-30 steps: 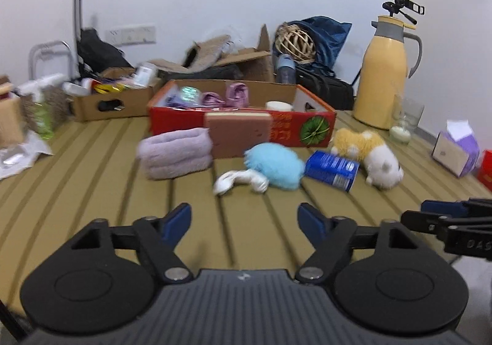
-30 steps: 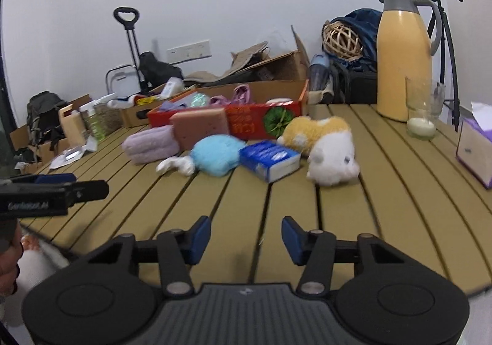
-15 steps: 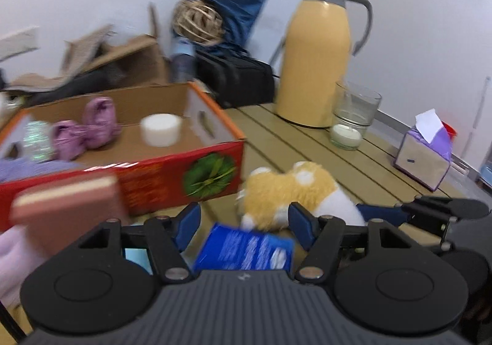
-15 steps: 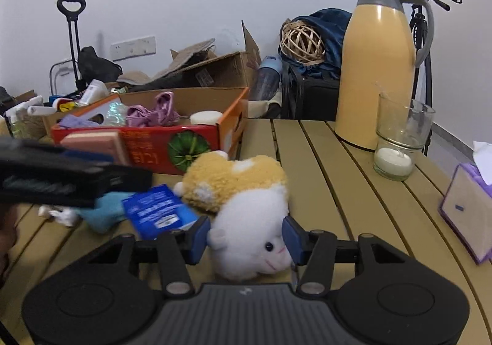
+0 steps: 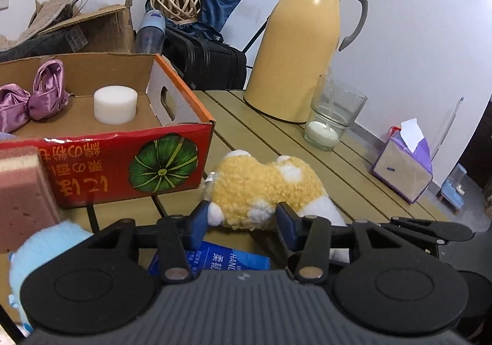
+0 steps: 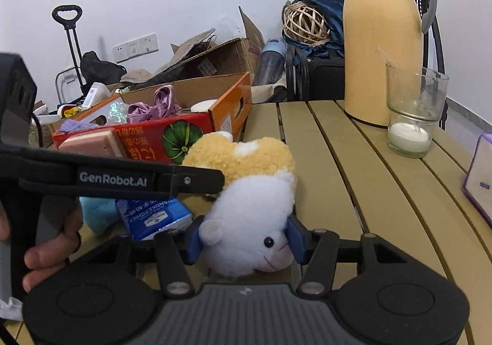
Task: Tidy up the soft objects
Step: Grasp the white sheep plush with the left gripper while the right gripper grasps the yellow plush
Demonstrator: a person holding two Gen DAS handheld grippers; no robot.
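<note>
A yellow and white plush toy (image 5: 261,185) lies on the slatted table just right of the red cardboard box (image 5: 184,126). My left gripper (image 5: 243,218) has the toy's yellow rear between its blue pads. Its jaws are closing and both pads dig into the fur. My right gripper (image 6: 244,242) stands around the toy's white head (image 6: 246,240), and its pads only touch the sides. One of the left gripper's fingers (image 6: 184,180) crosses the right wrist view above the toy's back. The box holds a purple satin bow (image 5: 46,92) and a white foam disc (image 5: 115,105).
A pink sponge (image 5: 21,185), a light blue plush (image 5: 46,243) and a blue tissue pack (image 5: 227,255) lie left of the toy. A yellow thermos (image 5: 307,52), a candle glass (image 5: 332,120) and a purple tissue box (image 5: 402,172) stand to the right. A hand (image 6: 49,246) holds the left gripper.
Both grippers came forward from the table's near edge to the plush toy. The left one swung right and narrowed its jaws around the toy's rear. The right one slid around the head.
</note>
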